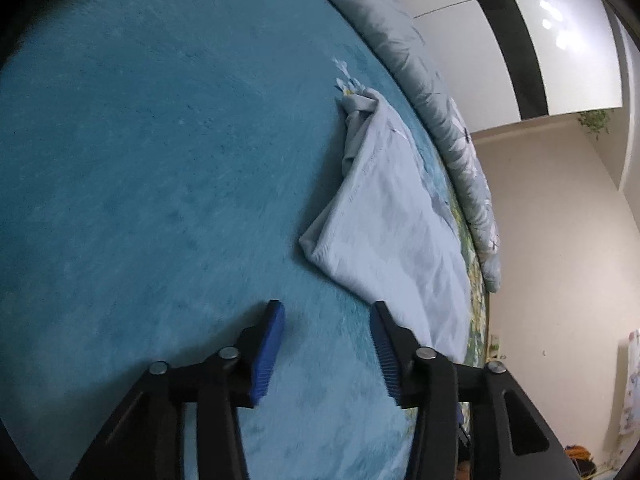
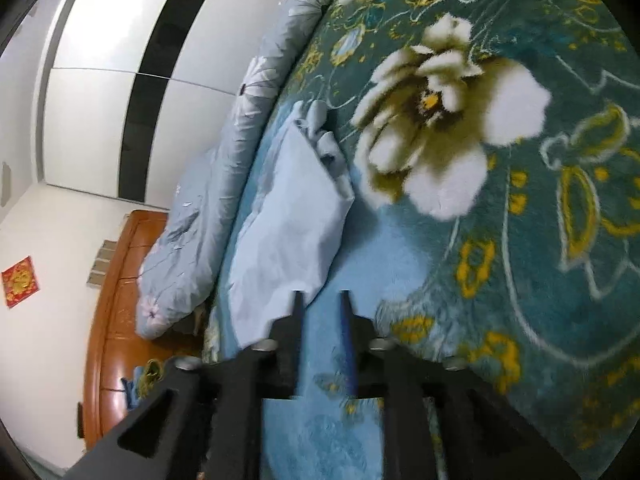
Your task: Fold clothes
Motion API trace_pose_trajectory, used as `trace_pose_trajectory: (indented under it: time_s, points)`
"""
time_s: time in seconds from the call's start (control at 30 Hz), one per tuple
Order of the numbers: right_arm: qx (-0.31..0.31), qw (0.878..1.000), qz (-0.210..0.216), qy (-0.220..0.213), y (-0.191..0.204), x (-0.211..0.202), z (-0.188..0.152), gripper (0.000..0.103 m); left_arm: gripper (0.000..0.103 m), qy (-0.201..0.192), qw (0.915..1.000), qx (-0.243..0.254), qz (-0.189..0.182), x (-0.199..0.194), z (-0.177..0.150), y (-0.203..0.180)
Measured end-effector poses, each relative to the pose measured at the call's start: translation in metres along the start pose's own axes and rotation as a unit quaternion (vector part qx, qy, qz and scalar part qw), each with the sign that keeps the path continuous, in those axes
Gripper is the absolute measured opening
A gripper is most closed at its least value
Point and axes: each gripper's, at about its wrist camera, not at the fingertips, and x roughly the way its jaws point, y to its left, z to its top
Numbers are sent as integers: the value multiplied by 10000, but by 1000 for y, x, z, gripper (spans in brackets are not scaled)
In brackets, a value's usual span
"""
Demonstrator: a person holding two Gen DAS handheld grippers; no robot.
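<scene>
Garment [image 1: 394,216]: a pale blue cloth, lying part-folded and flat on the blanket [image 1: 160,160], ahead of both my grippers and held by neither.
Left gripper [image 1: 328,344]: jaws apart, nothing between them but blanket; the right finger sits just beside the garment's near edge, and I cannot tell if it touches.
Right gripper [image 2: 320,320]: jaws parted more narrowly, also empty; the garment's near corner lies just beside the left finger, not between the pads.
Where it lies: between the plain blue part of the blanket and the rolled quilt [image 1: 452,128] along the far edge of the bed; in the right view the big white flower [image 2: 444,120] is on its other side.
Handling: I judge it light, thin and limp. It will sag and slide on the plush pile, and one layer may lift without the rest.
Where to grip: the two near corners, or the stitched hem [image 1: 352,200], pinching through all layers.
Bunched end [image 1: 360,104]: crumpled at the far end; sleeve or collar, I cannot say.
Hidden: the garment's type, its underside and how many layers are stacked.
Blur: both views are smeared, so creases and edges near my fingers are hard to read.
Cut off: the bed's far side, beyond the quilt.
</scene>
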Motion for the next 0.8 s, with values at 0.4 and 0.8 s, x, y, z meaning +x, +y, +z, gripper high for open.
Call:
trace_pose_trajectory:
  time_s: [0.4, 0.8]
  points:
    - [187, 9998, -2, -86, -7, 42, 29, 38, 69, -308, 9993, 2, -208, 29, 21, -18]
    - [246, 9991, 182, -308, 1, 63, 50, 38, 41, -588, 9982, 35, -121, 39, 29, -20]
